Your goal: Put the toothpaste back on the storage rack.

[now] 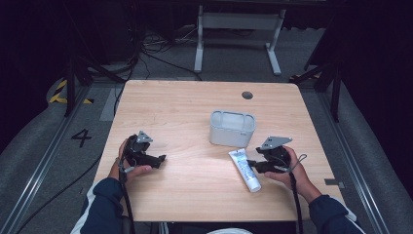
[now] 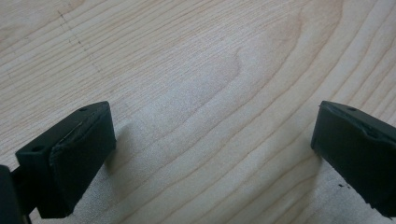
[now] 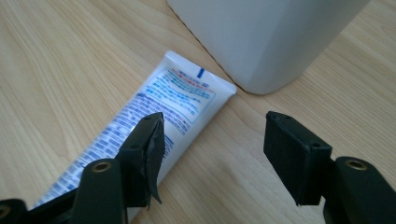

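Resting low in the high view, two hand-held grippers sit near the front edge of the wooden table [image 1: 195, 195], one at lower left, one at lower right. The left gripper [image 1: 160, 158] lies in the person's left hand [image 1: 130, 165]; in the left gripper view [image 2: 212, 140] its jaws stand wide apart with bare wood between them, nothing held. The right gripper [image 1: 251, 163], in the right hand [image 1: 292, 170], points toward the frame's centre; in the right gripper view [image 3: 212, 144] its jaws are apart too. There its left jaw hangs over the edge of the toothpaste tube [image 3: 159, 105], and the gap between the jaws shows bare table, so no grip is seen.

That one white tube [image 1: 245, 169] lies flat just right of the centre bottom of the high view, its crimped end toward the bin and its cap end toward the front edge. Wide bare wood opens between the two grippers.

Farther up, just right of centre, stands one grey rounded plastic bin [image 1: 232, 128], open-topped; its inside looks bare, though this is hard to tell. The tube's crimped end lies just beside its base [image 3: 261, 42].

Beyond it the tabletop is bare up to a round cable hole [image 1: 247, 95] near the far edge. Past that edge, a white table frame [image 1: 238, 29] stands on the dark floor.
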Demonstrator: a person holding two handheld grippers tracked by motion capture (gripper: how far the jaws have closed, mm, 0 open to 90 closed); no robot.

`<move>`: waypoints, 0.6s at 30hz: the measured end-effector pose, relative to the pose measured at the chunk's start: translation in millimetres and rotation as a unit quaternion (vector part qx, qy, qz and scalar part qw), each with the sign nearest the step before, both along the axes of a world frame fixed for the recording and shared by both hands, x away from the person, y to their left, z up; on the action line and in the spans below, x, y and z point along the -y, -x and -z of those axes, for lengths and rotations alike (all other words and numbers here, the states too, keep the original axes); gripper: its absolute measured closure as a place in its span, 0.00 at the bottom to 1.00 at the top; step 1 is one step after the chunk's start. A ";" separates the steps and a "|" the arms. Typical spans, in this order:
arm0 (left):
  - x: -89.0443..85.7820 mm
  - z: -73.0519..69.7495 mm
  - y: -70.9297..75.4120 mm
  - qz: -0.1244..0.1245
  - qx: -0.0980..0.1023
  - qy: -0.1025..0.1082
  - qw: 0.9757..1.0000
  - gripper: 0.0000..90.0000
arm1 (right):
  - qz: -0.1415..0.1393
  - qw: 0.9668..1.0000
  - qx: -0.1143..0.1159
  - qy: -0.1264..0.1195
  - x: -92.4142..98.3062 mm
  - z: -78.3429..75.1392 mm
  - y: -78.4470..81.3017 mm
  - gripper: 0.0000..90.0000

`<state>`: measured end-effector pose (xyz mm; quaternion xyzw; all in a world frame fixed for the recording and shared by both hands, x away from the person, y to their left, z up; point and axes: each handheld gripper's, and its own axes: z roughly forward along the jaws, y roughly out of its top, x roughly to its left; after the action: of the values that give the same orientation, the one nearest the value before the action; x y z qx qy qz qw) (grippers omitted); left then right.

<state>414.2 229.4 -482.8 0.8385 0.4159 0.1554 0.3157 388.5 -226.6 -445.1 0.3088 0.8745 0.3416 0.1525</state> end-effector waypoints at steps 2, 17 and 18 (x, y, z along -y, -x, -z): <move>0.2 0.4 0.0 -0.001 0.003 0.001 1.000 0.00 | -0.011 1.000 -0.007 -0.004 -6.0 -2.5 2.4 0.41; 0.1 0.4 0.2 0.000 0.002 0.001 1.000 0.00 | -0.015 0.995 -0.081 0.049 -38.9 13.7 -3.3 0.27; 0.1 0.4 0.2 0.000 0.002 0.001 1.000 0.00 | -0.010 0.994 -0.089 0.056 -39.9 14.9 -5.0 0.27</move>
<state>414.0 229.3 -483.2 0.8379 0.4156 0.1570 0.3171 393.6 -186.7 -460.0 0.3198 0.9055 0.2648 0.0877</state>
